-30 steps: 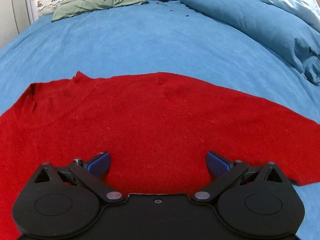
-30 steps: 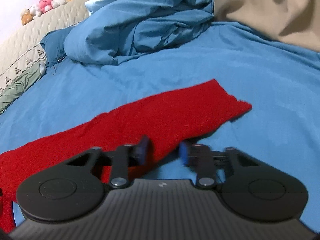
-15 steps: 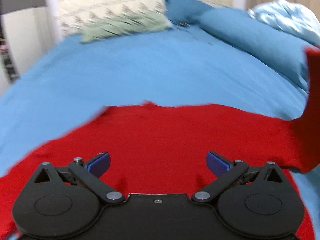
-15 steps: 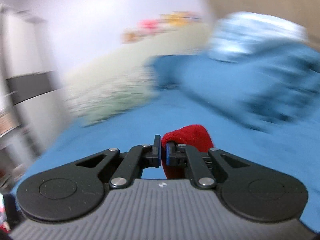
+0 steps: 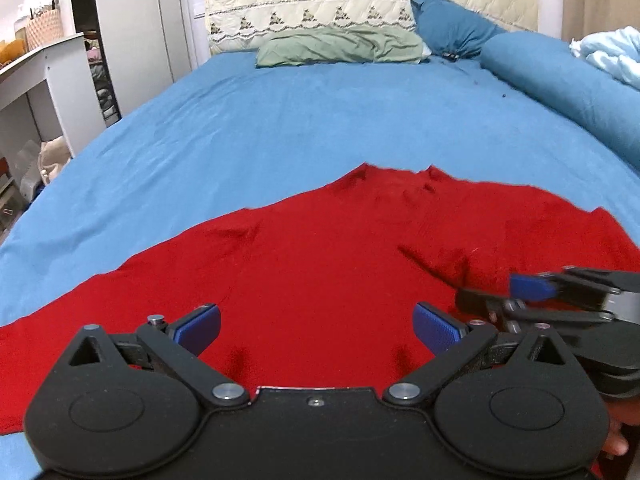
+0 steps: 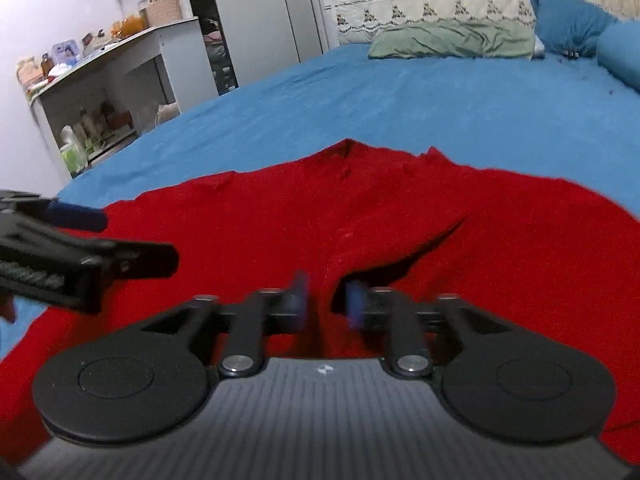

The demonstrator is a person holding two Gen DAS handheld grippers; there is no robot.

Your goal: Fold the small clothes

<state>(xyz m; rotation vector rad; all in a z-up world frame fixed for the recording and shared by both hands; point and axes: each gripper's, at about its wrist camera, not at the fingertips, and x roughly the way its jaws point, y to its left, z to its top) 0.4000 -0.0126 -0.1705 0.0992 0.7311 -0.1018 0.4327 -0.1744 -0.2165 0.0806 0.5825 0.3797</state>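
Across a bed covered by a blue sheet (image 5: 304, 120) lies a red garment (image 5: 320, 280), spread flat near the foot end with one part folded over its right side, leaving a dark crease. Just above it, the left gripper (image 5: 316, 326) holds its blue-padded fingers wide apart with nothing between them. Beside it on the right, the right gripper (image 6: 326, 302) hovers over the folded part; its jaws have just been opening and stand a little apart, blurred, gripping nothing, with red cloth beneath. At the head of the bed rest a green pillow (image 5: 340, 46), a blue pillow (image 5: 452, 32) and a rolled blue duvet (image 5: 568, 88). On a white desk (image 6: 120, 64) beside the bed stands a woven basket (image 6: 164, 10); its contents cannot be made out.
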